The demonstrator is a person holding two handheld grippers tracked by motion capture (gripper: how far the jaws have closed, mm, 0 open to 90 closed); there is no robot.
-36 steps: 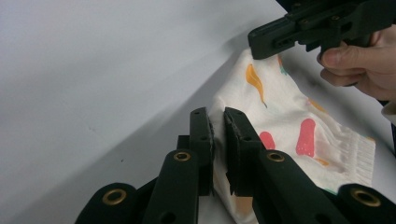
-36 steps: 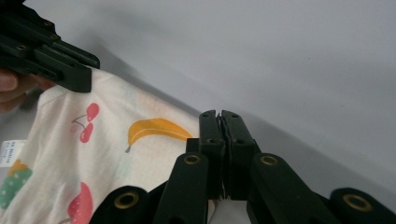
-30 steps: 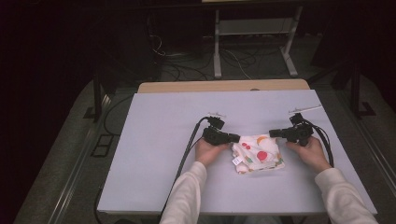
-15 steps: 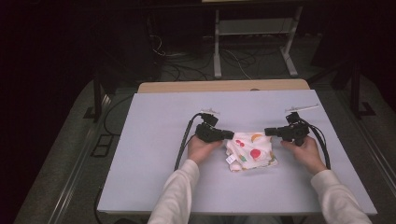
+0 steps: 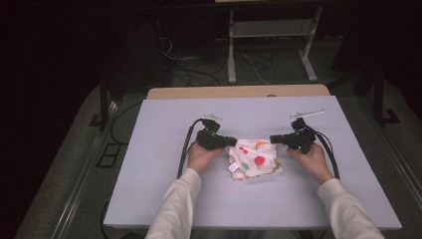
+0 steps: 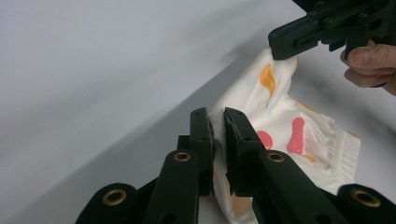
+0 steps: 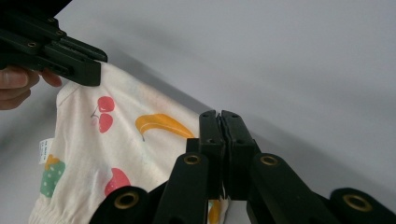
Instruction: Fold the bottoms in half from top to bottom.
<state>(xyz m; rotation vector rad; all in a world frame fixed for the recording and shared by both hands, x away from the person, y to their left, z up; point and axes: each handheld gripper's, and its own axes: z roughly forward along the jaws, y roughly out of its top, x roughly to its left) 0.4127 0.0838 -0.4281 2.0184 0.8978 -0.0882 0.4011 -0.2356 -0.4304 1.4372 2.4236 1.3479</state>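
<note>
Hanging cloth (image 5: 255, 158) between both tools.

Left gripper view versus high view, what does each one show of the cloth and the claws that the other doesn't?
The left gripper view alone shows the left claw close up, its jaws pinching a fold of the fruit-print cloth, and the ribbed hem at the cloth's edge. The high view alone takes in the whole table, both sleeves and hands, the trailing cables, and the cloth's small white tag. Both show the cloth held at two far corners, with the right claw gripping the other corner; in the high view the left claw and the right claw flank it.
</note>
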